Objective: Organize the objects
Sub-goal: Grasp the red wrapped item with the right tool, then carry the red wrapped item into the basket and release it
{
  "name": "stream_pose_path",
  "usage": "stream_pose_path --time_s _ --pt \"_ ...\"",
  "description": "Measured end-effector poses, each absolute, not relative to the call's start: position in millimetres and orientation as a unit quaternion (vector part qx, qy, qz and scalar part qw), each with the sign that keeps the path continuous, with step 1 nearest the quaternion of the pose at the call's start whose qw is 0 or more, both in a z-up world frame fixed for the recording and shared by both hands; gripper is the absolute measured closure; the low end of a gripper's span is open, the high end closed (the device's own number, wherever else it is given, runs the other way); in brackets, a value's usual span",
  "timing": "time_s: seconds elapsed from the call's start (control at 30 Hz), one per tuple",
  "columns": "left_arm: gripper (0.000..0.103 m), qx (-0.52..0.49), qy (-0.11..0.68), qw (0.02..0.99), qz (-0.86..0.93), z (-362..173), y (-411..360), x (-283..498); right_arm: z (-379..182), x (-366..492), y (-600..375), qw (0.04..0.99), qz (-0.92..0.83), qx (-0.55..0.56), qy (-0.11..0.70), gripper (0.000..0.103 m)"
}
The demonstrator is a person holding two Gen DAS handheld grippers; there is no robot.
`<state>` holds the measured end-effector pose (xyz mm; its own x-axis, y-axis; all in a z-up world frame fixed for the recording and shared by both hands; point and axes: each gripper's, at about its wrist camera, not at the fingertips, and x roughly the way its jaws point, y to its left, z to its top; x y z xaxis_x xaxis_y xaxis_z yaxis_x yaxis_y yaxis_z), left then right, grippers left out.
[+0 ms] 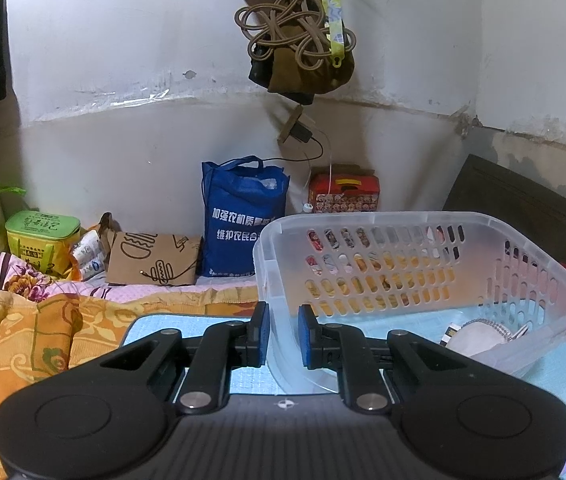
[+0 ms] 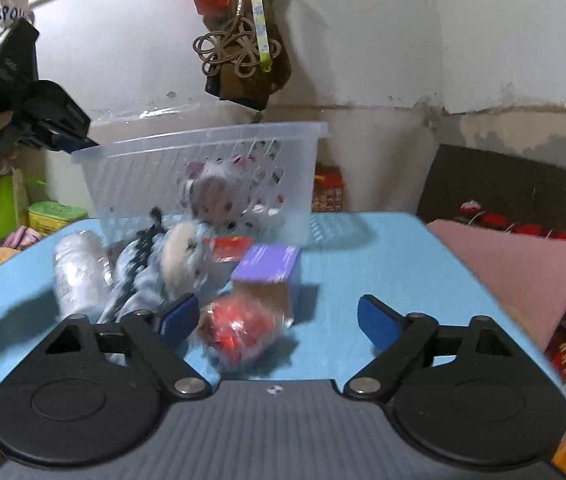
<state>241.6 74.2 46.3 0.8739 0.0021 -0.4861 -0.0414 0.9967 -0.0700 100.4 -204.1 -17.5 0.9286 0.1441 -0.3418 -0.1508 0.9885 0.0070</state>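
Note:
My left gripper (image 1: 283,330) is shut on the near corner wall of a clear plastic basket (image 1: 415,264) and holds it tilted. In the right wrist view the basket (image 2: 203,176) stands lifted at the back of the blue table (image 2: 383,272), with the left gripper (image 2: 71,140) at its left rim. My right gripper (image 2: 279,320) is open and empty above the table. Just ahead of it lie a red wrapped object (image 2: 243,328), a purple box (image 2: 269,270), a white round object (image 2: 179,260), blue striped cloth (image 2: 139,276) and a clear plastic bottle (image 2: 77,272).
A blue bag (image 1: 243,216), a brown paper bag (image 1: 153,258), a green tin (image 1: 41,238) and a red box (image 1: 343,194) stand along the wall. Orange patterned bedding (image 1: 23,344) lies left. A pink board (image 2: 515,272) leans right of the table. Cords hang overhead (image 1: 295,40).

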Motion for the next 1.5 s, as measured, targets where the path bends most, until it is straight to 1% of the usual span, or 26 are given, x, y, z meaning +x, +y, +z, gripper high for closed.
stream_pose_path --time_s 0.07,0.1,0.17,0.33,0.4,0.43,0.47,0.9,1.5 --pt "0.084 -0.040 0.251 0.967 0.011 46 74 242 -22 97 -205 0.980 0.086 0.001 0.177 0.021" --pt "0.084 -0.041 0.252 0.967 0.010 46 74 241 -24 97 -204 0.980 0.090 0.001 0.180 0.026" --pt "0.084 -0.049 0.253 0.966 0.008 47 76 241 -27 96 -201 0.979 0.095 -0.006 0.178 0.030" --pt "0.084 -0.046 0.253 0.966 0.011 47 74 242 -32 95 -190 0.979 0.103 -0.026 0.172 0.034" --pt "0.084 -0.042 0.253 0.967 0.013 47 73 243 -32 97 -189 0.979 0.107 -0.026 0.171 0.039" --pt "0.084 -0.041 0.252 0.967 0.014 47 73 242 -32 98 -189 0.979 0.111 -0.023 0.171 0.043" --pt "0.084 -0.040 0.252 0.967 0.014 47 73 243 -33 98 -190 0.978 0.115 -0.021 0.170 0.059" --pt "0.084 -0.036 0.248 0.968 0.016 47 74 242 -21 84 -209 0.987 0.095 0.012 0.132 0.059" --pt "0.084 -0.028 0.240 0.970 0.022 44 71 240 5 99 -219 0.990 0.099 0.009 0.102 0.059"
